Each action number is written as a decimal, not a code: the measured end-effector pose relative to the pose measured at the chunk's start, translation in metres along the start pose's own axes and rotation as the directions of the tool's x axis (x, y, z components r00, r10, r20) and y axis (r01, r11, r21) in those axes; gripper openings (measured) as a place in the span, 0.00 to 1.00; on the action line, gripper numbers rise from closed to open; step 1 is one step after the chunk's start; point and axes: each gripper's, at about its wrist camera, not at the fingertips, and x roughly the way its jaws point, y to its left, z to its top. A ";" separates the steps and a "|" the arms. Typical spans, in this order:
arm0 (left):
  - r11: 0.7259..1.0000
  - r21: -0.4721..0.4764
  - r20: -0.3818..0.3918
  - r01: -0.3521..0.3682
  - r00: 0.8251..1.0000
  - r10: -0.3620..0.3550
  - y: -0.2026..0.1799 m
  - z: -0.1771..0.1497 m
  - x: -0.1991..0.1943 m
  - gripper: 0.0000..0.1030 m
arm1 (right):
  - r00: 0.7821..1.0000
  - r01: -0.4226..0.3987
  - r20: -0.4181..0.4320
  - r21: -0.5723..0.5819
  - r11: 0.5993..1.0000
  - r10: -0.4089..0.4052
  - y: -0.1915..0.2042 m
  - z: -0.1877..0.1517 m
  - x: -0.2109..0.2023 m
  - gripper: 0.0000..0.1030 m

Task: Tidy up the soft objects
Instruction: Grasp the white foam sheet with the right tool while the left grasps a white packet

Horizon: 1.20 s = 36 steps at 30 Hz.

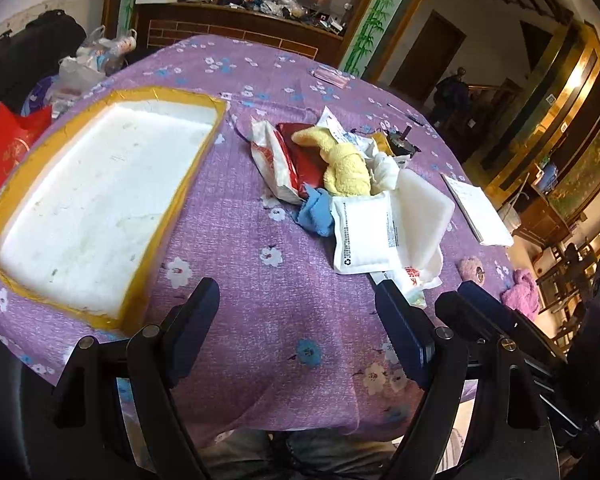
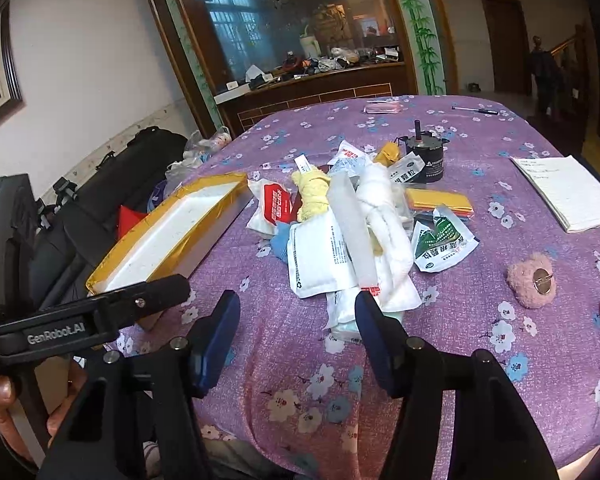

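Observation:
A pile of soft things lies mid-table: a yellow towel (image 1: 346, 162) (image 2: 314, 196), a blue cloth (image 1: 314, 210), white padded pouches (image 1: 364, 232) (image 2: 320, 256), a white foam block (image 1: 422, 206) and a white towel (image 2: 388, 220). A white foam box with yellow tape (image 1: 96, 208) (image 2: 172, 236) stands open at the left. My left gripper (image 1: 296, 312) is open and empty, above the near table edge. My right gripper (image 2: 296, 320) is open and empty, just short of the pile.
A pink fluffy item (image 2: 532, 280) (image 1: 472, 268) and a pink cloth (image 1: 522, 294) lie at the right. A notebook (image 2: 568, 192), a black motor (image 2: 426, 156), sachets (image 2: 444, 244) and a pen (image 2: 474, 110) lie on the purple cloth (image 2: 300, 380). Bags (image 1: 16, 148) sit beyond the table's left edge.

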 end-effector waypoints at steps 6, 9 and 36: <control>0.999 0.039 -0.023 -0.001 1.000 0.002 -0.004 0.011 0.023 0.78 | 1.000 -0.020 0.006 0.032 0.999 0.020 -0.012 0.000 0.001 0.45; 0.999 0.051 -0.031 -0.019 0.999 0.020 -0.004 0.018 0.039 0.78 | 1.000 -0.012 0.000 0.050 0.999 0.012 -0.018 0.006 0.005 0.44; 0.981 -0.024 -0.060 0.192 0.979 -0.193 0.013 0.044 0.090 0.08 | 0.998 -0.060 0.036 0.166 0.984 0.055 -0.056 0.010 0.029 0.12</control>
